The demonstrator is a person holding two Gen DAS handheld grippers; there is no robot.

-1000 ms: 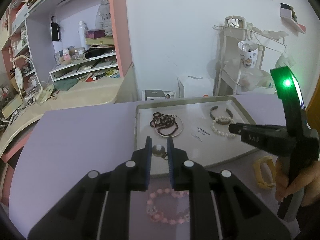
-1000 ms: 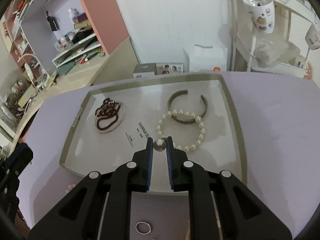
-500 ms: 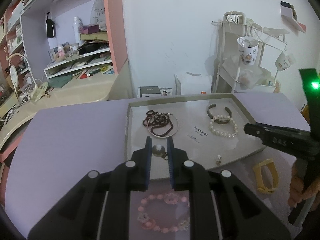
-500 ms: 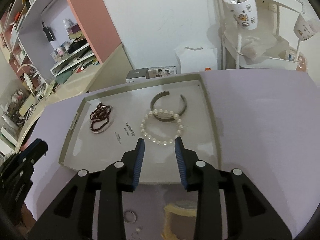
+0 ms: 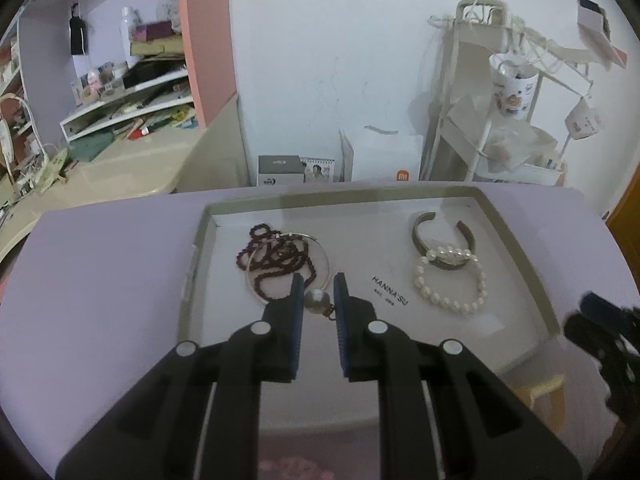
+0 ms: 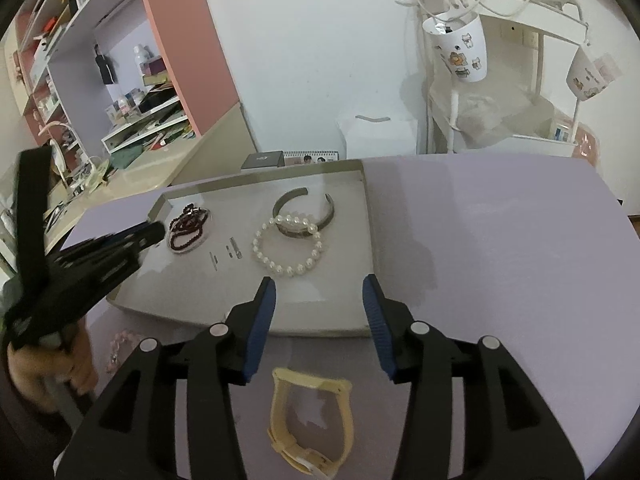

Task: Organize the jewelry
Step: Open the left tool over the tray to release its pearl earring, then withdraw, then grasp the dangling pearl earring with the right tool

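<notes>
Left claw (image 5: 317, 300) clamped on round grey pearl earring (image 5: 317, 299) w/ dark hook, over tray (image 5: 516, 248); right claw (image 6: 319, 308) apart.

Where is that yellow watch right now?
In the right wrist view, the yellow watch lies on the purple table, just below the open right gripper, outside the tray.

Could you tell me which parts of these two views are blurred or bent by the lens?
Left wrist view: the right gripper at the right edge is smeared and the table edge bows. Right wrist view: the left gripper is motion-blurred; the tray and yellow watch look sharp.
</notes>
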